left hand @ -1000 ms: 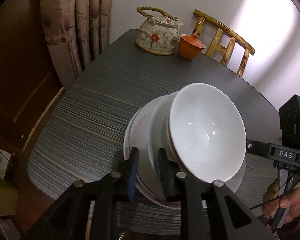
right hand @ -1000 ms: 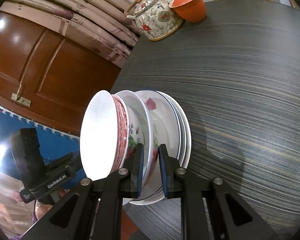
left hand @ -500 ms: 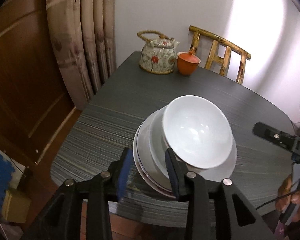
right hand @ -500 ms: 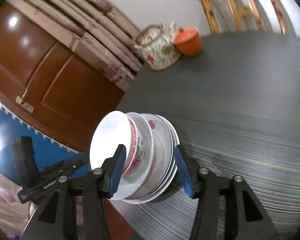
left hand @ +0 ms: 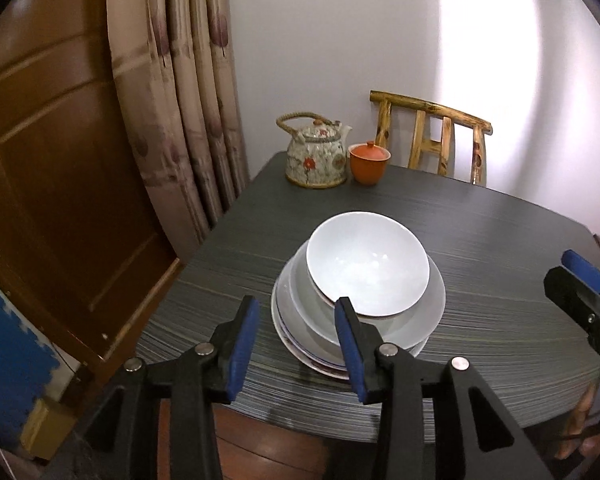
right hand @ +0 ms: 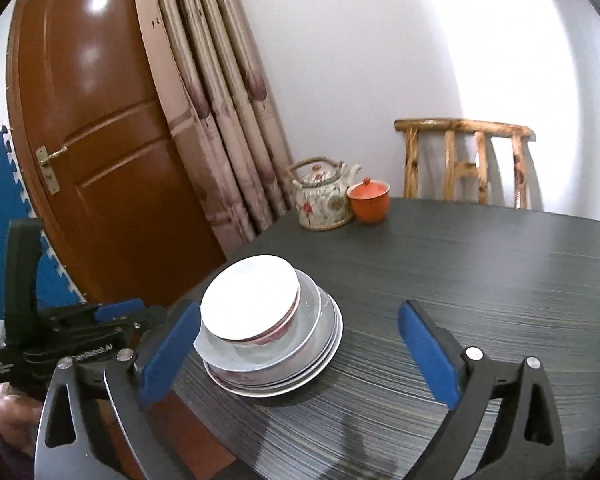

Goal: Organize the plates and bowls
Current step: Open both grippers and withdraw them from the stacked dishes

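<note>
Reading "GenRobot.AI" in white letters on the black body of the left gripper [right hand: 118, 312] is possible in the right wrist view, though the first letters are partly hidden; smaller print on its end block is too small to tell.

The stack of plates and bowls [left hand: 360, 296] sits near the near-left edge of the dark striped table [left hand: 500, 240]. A plain white bowl [left hand: 366, 262] lies on top, tilted a little; under it a bowl with a red patterned outside [right hand: 282, 330] shows at the rim, then a wider white bowl, then several flat plates [right hand: 300, 380], the lowest with a thin coloured rim. A floral teapot [left hand: 316, 156] and a lidded orange cup [left hand: 369, 162] stand just beside each other at the far corner, well apart from the stack, with a wooden chair [left hand: 432, 136] behind the table.

The left gripper [left hand: 296, 340] points down toward the near side of the stack, its blue-padded jaws partly apart and having just been opening; nothing is between them and they stand clear of the plates. The right gripper [right hand: 300, 356] looks more levelly across the table, its jaws having just been opening to a very wide gap, holding nothing, with the stack seen between its pads but beyond them. A hand [right hand: 8, 416] grips the left gripper's handle at the lower left.
</note>
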The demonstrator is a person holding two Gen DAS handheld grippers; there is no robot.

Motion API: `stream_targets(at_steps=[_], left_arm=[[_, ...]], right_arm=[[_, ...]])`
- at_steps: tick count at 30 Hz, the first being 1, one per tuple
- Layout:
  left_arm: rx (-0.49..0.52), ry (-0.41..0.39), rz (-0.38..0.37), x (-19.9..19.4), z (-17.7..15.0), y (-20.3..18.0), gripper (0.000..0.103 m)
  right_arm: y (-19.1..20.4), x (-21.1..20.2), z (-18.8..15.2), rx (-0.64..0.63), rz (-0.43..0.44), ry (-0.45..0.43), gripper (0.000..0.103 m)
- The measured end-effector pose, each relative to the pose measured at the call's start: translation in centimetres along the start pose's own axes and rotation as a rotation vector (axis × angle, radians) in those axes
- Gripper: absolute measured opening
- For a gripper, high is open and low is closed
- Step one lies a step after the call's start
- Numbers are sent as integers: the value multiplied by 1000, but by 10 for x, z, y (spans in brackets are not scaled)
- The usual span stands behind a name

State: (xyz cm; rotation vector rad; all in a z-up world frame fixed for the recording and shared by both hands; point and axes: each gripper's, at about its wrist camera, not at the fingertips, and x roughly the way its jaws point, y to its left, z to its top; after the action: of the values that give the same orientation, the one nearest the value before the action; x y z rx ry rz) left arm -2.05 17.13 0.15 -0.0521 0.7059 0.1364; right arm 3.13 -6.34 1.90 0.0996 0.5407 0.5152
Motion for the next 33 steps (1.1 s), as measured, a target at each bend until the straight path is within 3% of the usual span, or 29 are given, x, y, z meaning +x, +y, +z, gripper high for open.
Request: stream_targets(at_steps=[11, 16, 26, 33], left_arm=[[23, -50, 25, -9, 1, -3, 42], [23, -79, 33, -15, 1, -1, 54], [29, -120, 58, -24, 3, -2, 66], [44, -118, 23, -23, 2, -5, 66]], right_arm=[[10, -28, -6, -12, -52, -29, 100], [14, -30, -8, -1, -48, -23, 100], [22, -31, -9, -24, -53, -25, 101], [22, -32, -9, -19, -51, -20, 102]])
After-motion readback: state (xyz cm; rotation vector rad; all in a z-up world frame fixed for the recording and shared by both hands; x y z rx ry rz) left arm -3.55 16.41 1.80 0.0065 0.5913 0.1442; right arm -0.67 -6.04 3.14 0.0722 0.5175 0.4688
